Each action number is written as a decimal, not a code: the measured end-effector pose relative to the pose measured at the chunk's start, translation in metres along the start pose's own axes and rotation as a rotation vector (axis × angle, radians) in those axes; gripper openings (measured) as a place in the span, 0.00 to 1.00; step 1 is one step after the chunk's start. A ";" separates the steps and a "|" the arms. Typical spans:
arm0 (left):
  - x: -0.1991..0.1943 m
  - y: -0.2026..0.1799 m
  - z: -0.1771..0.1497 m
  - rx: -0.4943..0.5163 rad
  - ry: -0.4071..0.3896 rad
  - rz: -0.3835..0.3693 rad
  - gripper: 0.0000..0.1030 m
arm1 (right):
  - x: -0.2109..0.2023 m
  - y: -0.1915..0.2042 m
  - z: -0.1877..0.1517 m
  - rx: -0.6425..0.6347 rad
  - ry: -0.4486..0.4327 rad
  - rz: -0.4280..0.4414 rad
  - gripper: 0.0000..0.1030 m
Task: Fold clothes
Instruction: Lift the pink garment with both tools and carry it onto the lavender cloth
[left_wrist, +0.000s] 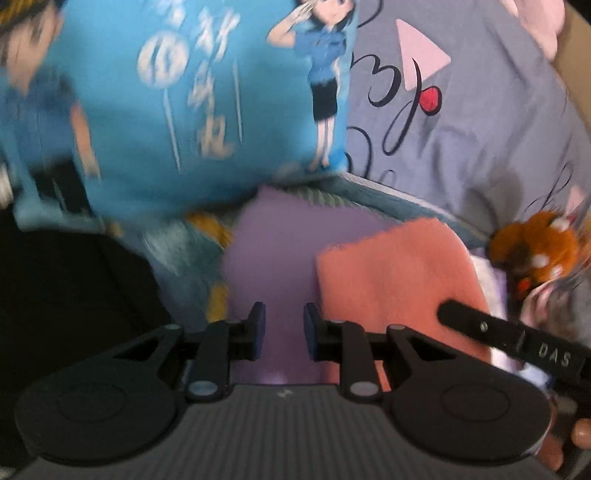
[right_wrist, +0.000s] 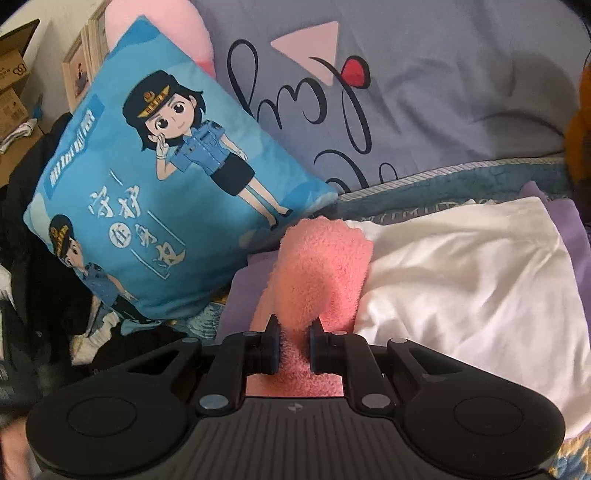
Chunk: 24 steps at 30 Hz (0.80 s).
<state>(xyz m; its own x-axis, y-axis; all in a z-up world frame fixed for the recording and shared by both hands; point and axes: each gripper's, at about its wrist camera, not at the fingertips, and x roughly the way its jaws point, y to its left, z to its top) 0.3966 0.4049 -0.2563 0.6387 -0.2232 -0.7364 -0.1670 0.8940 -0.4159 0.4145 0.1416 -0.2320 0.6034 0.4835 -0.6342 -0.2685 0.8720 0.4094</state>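
Here the right hand-held gripper (right_wrist: 293, 345) pinches the pink fleece cloth (right_wrist: 317, 273), while the left hand-held gripper (left_wrist: 284, 328) hangs part-open, holding nothing.

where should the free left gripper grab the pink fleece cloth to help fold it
Grip the far edge of the pink fleece cloth, coming from the left over the bare purple sheet. The right hand-held gripper already pinches the near end, the white garment blocks the right, and the left hand-held gripper is open.

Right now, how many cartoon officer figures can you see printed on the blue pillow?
2 on the blue pillow: one large figure near its upper middle, another partly visible at its lower left corner. More may be hidden.
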 end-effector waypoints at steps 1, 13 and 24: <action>0.000 0.004 -0.007 -0.038 0.001 -0.036 0.23 | -0.003 0.000 0.000 0.006 0.002 0.004 0.13; -0.052 0.027 -0.092 -0.295 -0.095 -0.022 0.25 | 0.004 0.059 0.031 0.036 0.050 0.115 0.13; -0.078 0.054 -0.125 -0.384 -0.148 0.068 0.25 | 0.034 0.045 0.015 0.108 0.070 -0.003 0.13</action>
<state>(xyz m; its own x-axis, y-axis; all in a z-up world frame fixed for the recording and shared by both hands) 0.2432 0.4222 -0.2881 0.7131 -0.0857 -0.6958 -0.4625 0.6885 -0.5587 0.4342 0.1958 -0.2254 0.5495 0.4881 -0.6781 -0.1822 0.8621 0.4729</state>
